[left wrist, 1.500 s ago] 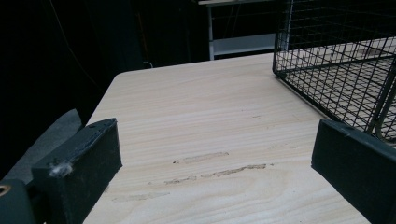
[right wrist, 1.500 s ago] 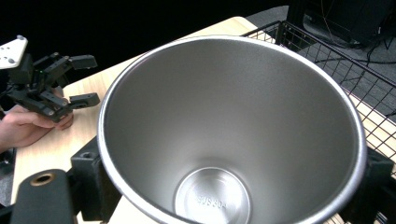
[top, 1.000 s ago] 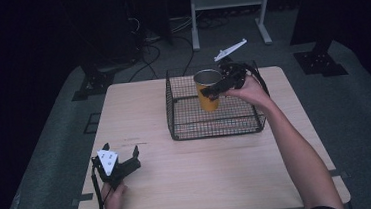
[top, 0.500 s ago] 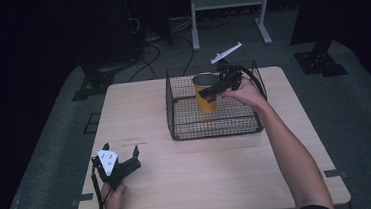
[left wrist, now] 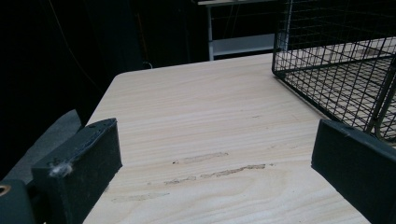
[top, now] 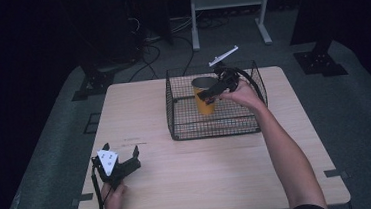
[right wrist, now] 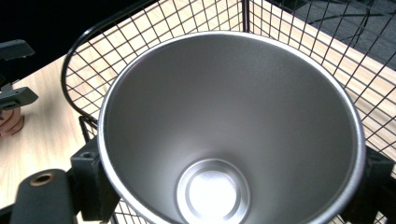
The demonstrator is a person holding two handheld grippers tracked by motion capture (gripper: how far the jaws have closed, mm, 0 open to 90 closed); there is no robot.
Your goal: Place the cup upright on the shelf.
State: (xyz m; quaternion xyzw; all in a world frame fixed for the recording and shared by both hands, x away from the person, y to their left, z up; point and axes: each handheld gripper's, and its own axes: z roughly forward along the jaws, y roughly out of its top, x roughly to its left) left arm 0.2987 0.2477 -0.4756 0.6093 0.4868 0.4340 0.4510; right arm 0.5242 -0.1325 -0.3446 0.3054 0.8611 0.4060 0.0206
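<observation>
Inside the wire basket, cup between right claw jaws.

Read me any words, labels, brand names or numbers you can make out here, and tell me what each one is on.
No text here can be read.
Table: a faint dark line of print near its left side at, too small and blurred to read.
Left claw: dark dots on its grey plate, no letters legible.
Cup, held in the right claw: plain metal inside, no marking.
Basket: bare wire, no label.
</observation>
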